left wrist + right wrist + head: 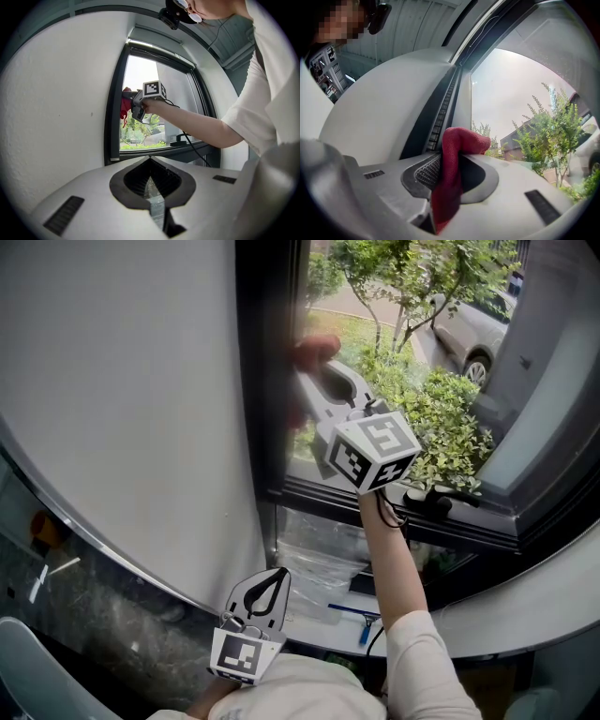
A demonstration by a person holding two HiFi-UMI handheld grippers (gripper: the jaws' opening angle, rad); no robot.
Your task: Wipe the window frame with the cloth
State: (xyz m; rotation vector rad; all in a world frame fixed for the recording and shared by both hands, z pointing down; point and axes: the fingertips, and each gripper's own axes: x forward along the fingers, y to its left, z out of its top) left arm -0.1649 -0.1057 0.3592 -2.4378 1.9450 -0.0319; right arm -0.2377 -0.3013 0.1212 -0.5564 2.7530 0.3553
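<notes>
Red cloth (449,187), seemingly soft, light and limp, sat clamped mid-fold in your right gripper (451,161), its bunched end just past the tips beside the frame (440,108); a deep hold suited it. Your left gripper (150,163) was closed, empty.

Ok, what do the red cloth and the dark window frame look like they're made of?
Red cloth: soft woven or microfibre fabric, matte; it folds limply and shows a fine weave. Dark window frame: probably painted metal, smooth satin black, with straight crisp edges.
</notes>
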